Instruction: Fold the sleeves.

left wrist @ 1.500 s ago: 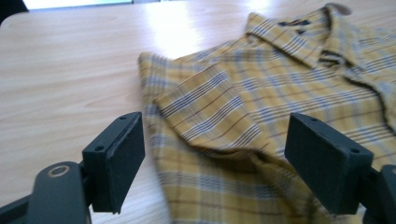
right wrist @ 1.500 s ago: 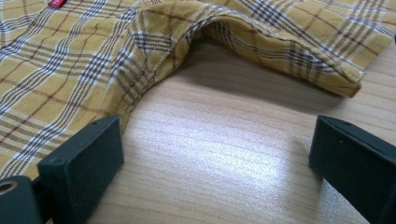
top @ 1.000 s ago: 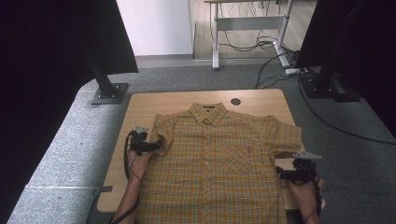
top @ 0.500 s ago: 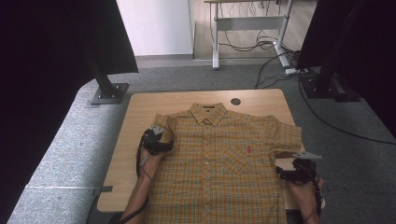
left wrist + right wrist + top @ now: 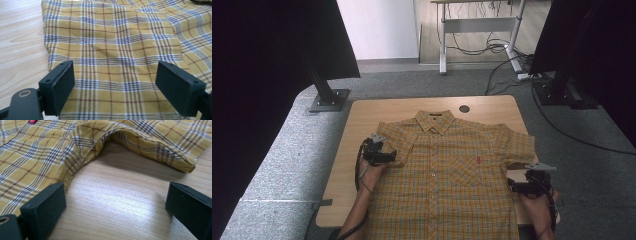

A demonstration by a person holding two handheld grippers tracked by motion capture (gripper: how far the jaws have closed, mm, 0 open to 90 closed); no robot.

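Wooden surface (image 5: 362, 115) at centre frame carries the plaid shirt (image 5: 447, 175), spread flat, collar toward the top. A grommet hole (image 5: 464, 108) lies above it. Left gripper (image 5: 388, 156), jaws open, has shifted right onto the sleeve; right gripper (image 5: 514, 182), jaws open, unmoved at lower right.

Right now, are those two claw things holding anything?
Left gripper: open over the shirt, holding nothing.
Right gripper: open over bare table, holding nothing.
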